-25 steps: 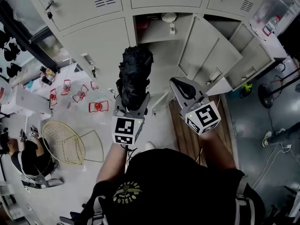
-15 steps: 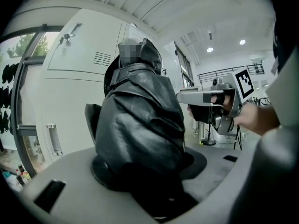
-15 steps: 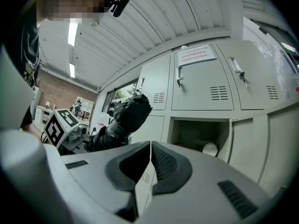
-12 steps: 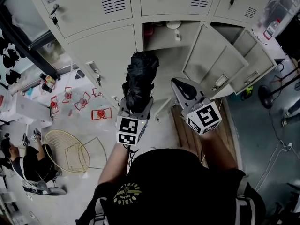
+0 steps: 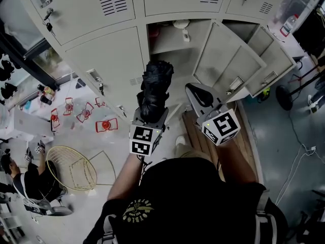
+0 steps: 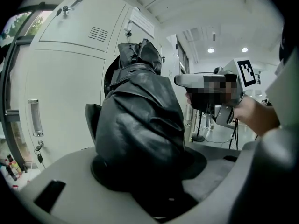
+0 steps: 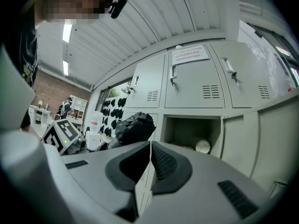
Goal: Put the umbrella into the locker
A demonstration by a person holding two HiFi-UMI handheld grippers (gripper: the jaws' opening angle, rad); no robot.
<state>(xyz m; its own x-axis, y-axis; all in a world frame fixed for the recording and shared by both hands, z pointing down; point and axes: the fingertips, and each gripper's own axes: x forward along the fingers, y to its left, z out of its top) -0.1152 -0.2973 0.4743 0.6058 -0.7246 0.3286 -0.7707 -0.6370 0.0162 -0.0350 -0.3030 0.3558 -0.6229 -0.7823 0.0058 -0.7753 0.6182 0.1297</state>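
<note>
Cool, even indoor light fills the head view, leaving the open locker (image 5: 170,32) pale outside and shaded within. Above and left of that locker in the right gripper view, ceiling strip lights (image 7: 67,32) blow out white. The black umbrella (image 6: 140,125) before the locker swallows detail (only a faint sheen marks its folds). Both gripper views bow strongly and darken to black at the corners.

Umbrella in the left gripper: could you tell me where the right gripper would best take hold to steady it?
Probably the bunched free end of the umbrella, coming from its right side. It sticks out past the left gripper, which clamps its near end; the right gripper, shut, must open first.
</note>
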